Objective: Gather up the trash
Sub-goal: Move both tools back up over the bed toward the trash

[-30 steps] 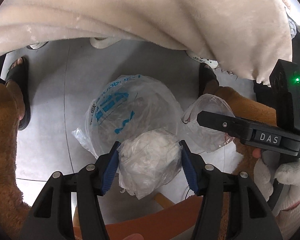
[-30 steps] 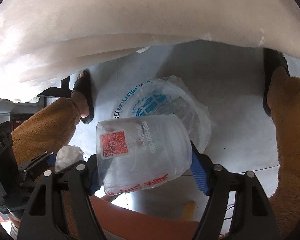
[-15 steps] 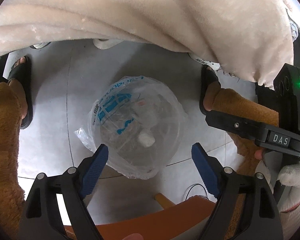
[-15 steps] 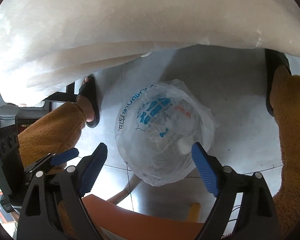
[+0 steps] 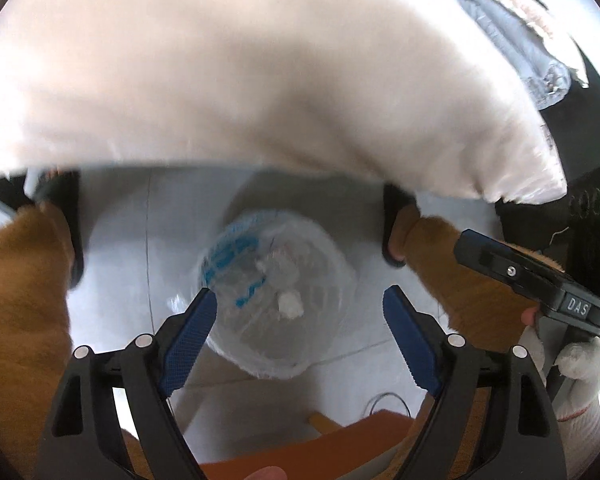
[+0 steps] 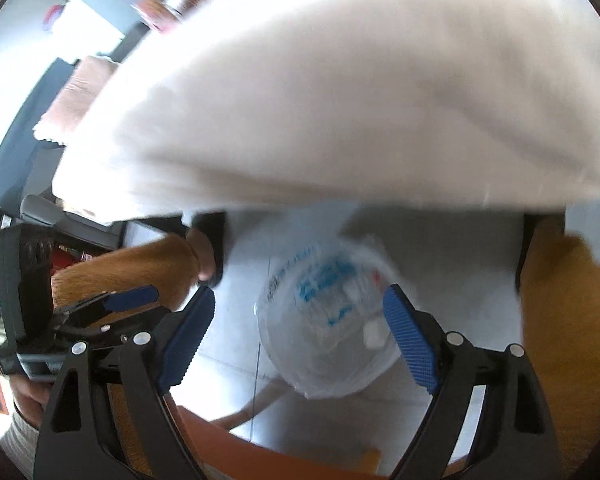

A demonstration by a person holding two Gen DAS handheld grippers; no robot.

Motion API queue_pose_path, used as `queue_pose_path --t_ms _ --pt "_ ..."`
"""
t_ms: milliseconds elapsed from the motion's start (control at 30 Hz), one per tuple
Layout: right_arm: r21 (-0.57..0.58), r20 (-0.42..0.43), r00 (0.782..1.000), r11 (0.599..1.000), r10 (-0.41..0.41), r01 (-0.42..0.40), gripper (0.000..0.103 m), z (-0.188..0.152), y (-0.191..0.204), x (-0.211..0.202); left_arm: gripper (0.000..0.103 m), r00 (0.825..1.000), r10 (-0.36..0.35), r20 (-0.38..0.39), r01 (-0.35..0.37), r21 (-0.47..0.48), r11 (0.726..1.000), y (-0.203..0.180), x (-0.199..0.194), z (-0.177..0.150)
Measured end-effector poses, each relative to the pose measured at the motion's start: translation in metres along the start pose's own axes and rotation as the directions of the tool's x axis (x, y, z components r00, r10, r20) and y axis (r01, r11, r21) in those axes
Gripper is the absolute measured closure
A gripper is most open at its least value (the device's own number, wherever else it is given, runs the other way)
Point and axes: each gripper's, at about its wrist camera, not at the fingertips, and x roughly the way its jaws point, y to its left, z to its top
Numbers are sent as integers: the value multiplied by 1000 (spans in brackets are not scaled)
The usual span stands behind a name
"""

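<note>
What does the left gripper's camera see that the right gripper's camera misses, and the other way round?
Only the left view shows the white-gloved hand holding the right gripper's handle, and a grey cloth at top right. Only the right view shows the left gripper's blue-tipped fingers from the side and a pink towel. Both show the bag-lined bin on the floor with trash inside, the pale blanket above, orange fuzzy legs and open jaws.
</note>
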Motion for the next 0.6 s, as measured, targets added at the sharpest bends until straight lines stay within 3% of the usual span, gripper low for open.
queue_pose_path --t_ms 133,333,600 --pt "-60 110 994 998 25 -19 18 17 13 -36 19 995 -4 95 0 45 999 -10 -35 19" --pt "-107 259 965 994 43 -16 18 53 21 -83 19 977 -25 210 13 60 998 -15 -77 52" --pt "-120 343 939 993 33 9 18 99 21 -97 19 949 -21 313 -3 76 997 -14 -105 97"
